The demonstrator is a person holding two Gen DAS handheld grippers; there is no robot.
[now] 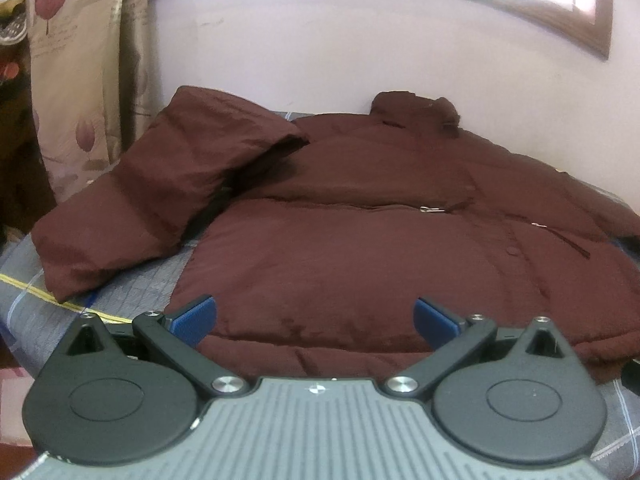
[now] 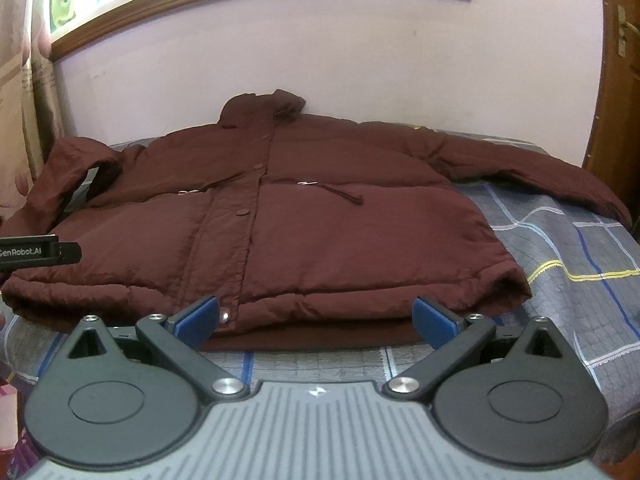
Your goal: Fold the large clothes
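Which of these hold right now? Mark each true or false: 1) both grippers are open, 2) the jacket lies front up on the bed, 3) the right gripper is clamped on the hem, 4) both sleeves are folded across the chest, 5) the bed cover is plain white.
1) Both grippers are open. True: the left gripper and right gripper both have their jaws spread.
2) The jacket lies front up on the bed. True: its buttons and zip pockets face up.
3) The right gripper is clamped on the hem. False: it holds nothing.
4) Both sleeves are folded across the chest. False: the right sleeve and left sleeve stretch outward.
5) The bed cover is plain white. False: it is grey-blue plaid.
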